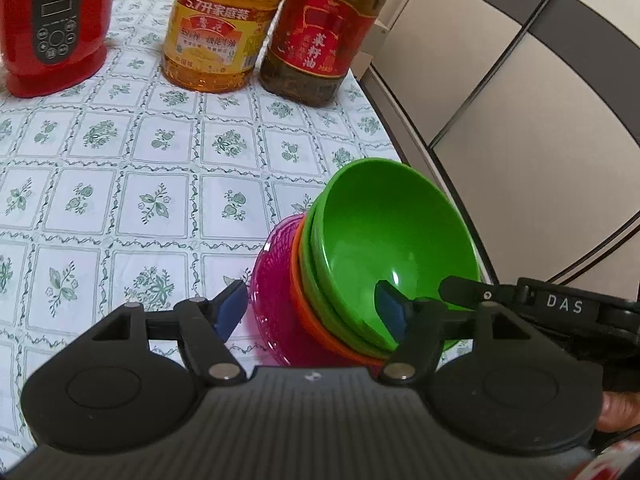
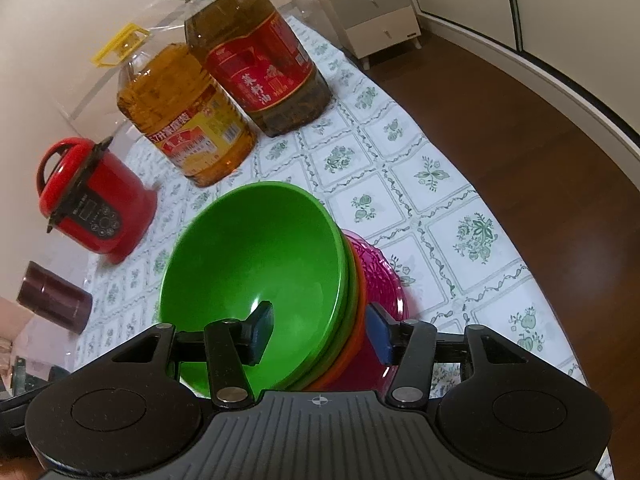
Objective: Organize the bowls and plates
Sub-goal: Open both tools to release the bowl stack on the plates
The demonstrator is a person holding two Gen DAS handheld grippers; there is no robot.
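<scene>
A stack stands near the table's right edge: a pink plate [image 1: 272, 280] [image 2: 380, 264] at the bottom, an orange bowl [image 1: 308, 320] [image 2: 356, 344] on it, and nested green bowls [image 1: 392, 232] [image 2: 256, 256] on top. My left gripper [image 1: 312, 310] is open. One blue pad [image 1: 232, 308] stands clear outside the plate and the other is inside the top green bowl. My right gripper [image 2: 320, 332] straddles the opposite rim, one pad inside the bowl and one outside by the orange rim. It looks open, not pressing. Its black housing [image 1: 564, 304] shows in the left wrist view.
A red electric cooker [image 1: 52, 28] [image 2: 100, 208] and two large oil bottles [image 1: 216, 28] [image 1: 324, 32] stand at the back of the flowered tablecloth [image 1: 120, 200]. A dark tin [image 2: 54, 302] sits at the left. The table edge and wooden floor [image 2: 520, 140] lie right of the stack.
</scene>
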